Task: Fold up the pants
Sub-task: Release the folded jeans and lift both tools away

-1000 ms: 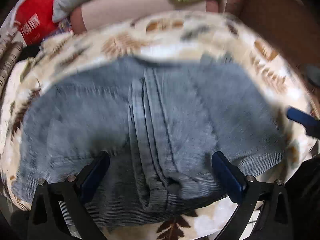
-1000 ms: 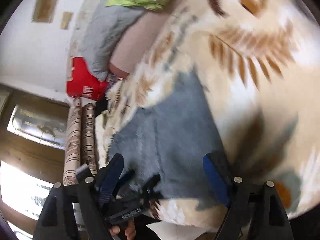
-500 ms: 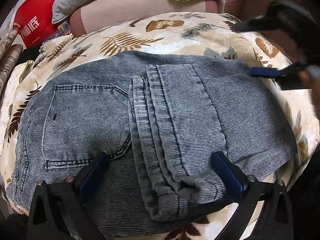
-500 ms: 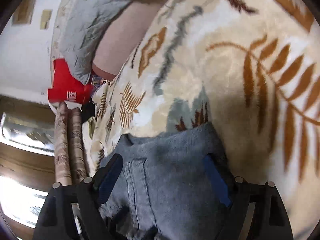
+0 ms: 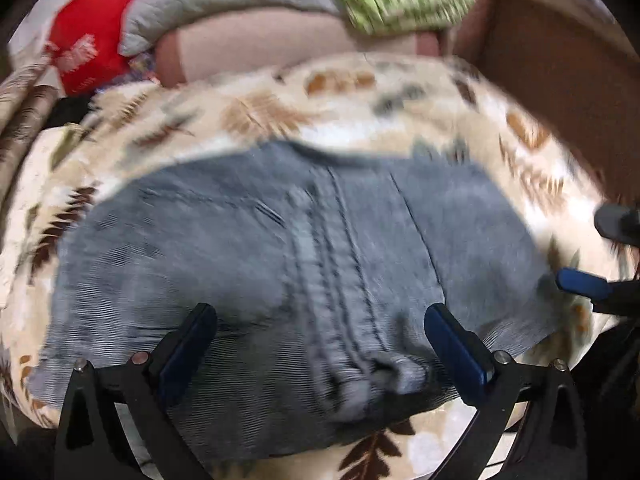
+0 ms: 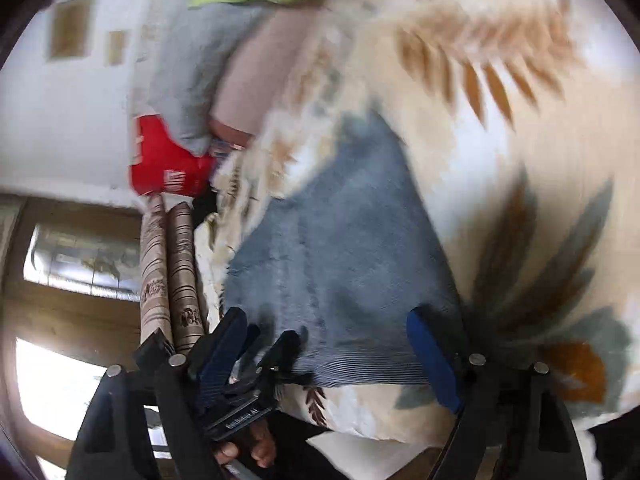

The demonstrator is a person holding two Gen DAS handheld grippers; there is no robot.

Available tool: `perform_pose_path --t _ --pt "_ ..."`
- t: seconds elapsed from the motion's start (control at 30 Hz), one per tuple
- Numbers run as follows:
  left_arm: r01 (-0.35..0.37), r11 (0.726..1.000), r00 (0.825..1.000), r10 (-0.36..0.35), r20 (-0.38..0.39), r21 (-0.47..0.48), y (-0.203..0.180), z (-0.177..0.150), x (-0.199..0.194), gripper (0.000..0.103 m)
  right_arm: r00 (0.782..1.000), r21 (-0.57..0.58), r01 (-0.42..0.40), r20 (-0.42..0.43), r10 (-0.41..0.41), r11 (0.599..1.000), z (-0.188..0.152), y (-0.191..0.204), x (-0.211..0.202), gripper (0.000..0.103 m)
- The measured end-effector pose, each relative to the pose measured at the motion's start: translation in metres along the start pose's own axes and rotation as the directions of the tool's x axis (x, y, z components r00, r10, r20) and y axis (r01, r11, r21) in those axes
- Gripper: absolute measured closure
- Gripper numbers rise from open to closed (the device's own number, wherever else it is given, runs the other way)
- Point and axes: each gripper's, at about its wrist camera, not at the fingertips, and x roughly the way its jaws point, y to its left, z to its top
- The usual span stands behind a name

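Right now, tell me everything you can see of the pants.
The pants are grey-blue ribbed fabric that looks like corduroy or denim, folded into a compact bundle lying flat on the leaf-print blanket. A thick stitched seam band runs down the middle toward a bunched fold at the near edge. The left gripper is open, its fingers spread over that edge, gripping nothing. The right gripper, also open, sits at the bundle's right end. Motion blur hides finer detail.

Left gripper [image 5: 320, 344] and right gripper [image 6: 328, 344], jaws apart.
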Motion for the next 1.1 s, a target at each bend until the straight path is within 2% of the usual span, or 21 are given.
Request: perform_pose_path --t 0.1,0.13,0.17,0.2,0.23,0.3,0.37,0.43,0.53,0.63,0.7,0.73,0.8,0.83,0.97,1.07,1.1 --pt "-0.004 0.995 0.998 0.01 0.062 -0.101 0.029 -0.004 -0.027 0.0 0.998 -0.046 -0.061 -0.024 0.06 0.997 -0.006 0.008 0.001 0.016" --pt "0.02 0.984 0.996 -0.005 0.085 -0.176 0.047 -0.01 -0.038 0.0 0.999 -0.048 -0.038 -0.04 0.036 0.998 -0.008 -0.001 0.009 0.012" --pt "0.03 0.976 0.996 -0.011 0.092 -0.218 0.058 -0.014 -0.043 0.0 0.997 -0.042 0.025 -0.068 -0.028 0.999 -0.01 -0.015 0.019 0.015" --pt "0.042 0.959 0.995 -0.015 0.1 -0.282 0.073 -0.019 -0.05 0.0 0.995 -0.022 0.043 -0.084 -0.044 0.999 -0.013 -0.026 0.026 0.015" --pt "0.055 0.934 0.994 -0.016 0.112 -0.354 0.092 -0.027 -0.058 0.0 0.999 -0.008 0.008 -0.034 -0.009 1.0 -0.014 -0.026 0.02 0.015" --pt "0.065 0.884 0.991 -0.001 0.137 -0.462 0.123 -0.04 -0.07 0.0 0.999 -0.03 0.014 -0.032 -0.015 0.999 -0.01 -0.011 0.013 0.015" --pt "0.076 0.809 0.989 0.014 0.148 -0.582 0.151 -0.054 -0.079 0.0 1.0 -0.093 0.02 0.005 -0.02 0.995 -0.011 0.008 0.007 0.015" --pt "0.113 0.728 0.986 0.002 0.166 -0.677 0.174 -0.067 -0.082 0.0 1.0 -0.143 -0.019 -0.013 0.017 0.99 -0.014 0.028 0.01 0.015" --pt "0.134 0.667 0.987 -0.021 0.161 -0.733 0.186 -0.078 -0.077 0.0 0.99 -0.207 -0.118 -0.098 0.099 0.971 -0.021 0.068 0.036 0.015" --pt "0.141 0.637 0.988 -0.037 0.152 -0.758 0.192 -0.083 -0.069 0.0 0.966 -0.216 -0.206 -0.198 0.164 0.954 -0.032 0.098 0.072 0.015" --pt "0.144 0.623 0.988 -0.045 0.148 -0.769 0.199 -0.085 -0.063 0.0 0.951 -0.183 -0.215 -0.262 0.163 0.959 -0.04 0.096 0.1 0.014" --pt "0.143 0.615 0.989 -0.052 0.141 -0.776 0.201 -0.086 -0.058 0.0 0.949 -0.169 -0.172 -0.294 0.117 0.97 -0.042 0.087 0.12 0.014" --pt "0.152 0.595 0.988 -0.075 0.134 -0.789 0.204 -0.09 -0.052 0.0 0.941 -0.165 -0.024 -0.337 -0.034 0.986 -0.047 0.067 0.156 0.017" --pt "0.158 0.585 0.987 -0.09 0.13 -0.796 0.207 -0.092 -0.048 0.0 0.952 -0.174 -0.033 -0.306 -0.022 0.984 -0.046 0.071 0.151 0.016" --pt "0.177 0.558 0.984 -0.096 0.149 -0.811 0.215 -0.097 -0.043 0.0 0.965 -0.249 -0.042 -0.261 -0.026 0.968 -0.044 0.112 0.129 0.016" --pt "0.21 0.551 0.978 -0.116 0.175 -0.807 0.22 -0.094 -0.041 0.0 0.954 -0.262 -0.115 -0.298 0.033 0.958 -0.047 0.139 0.136 0.016" --pt "0.212 0.548 0.977 -0.116 0.177 -0.809 0.222 -0.094 -0.041 0.0 0.943 -0.243 -0.144 -0.328 0.059 0.959 -0.05 0.144 0.145 0.016"
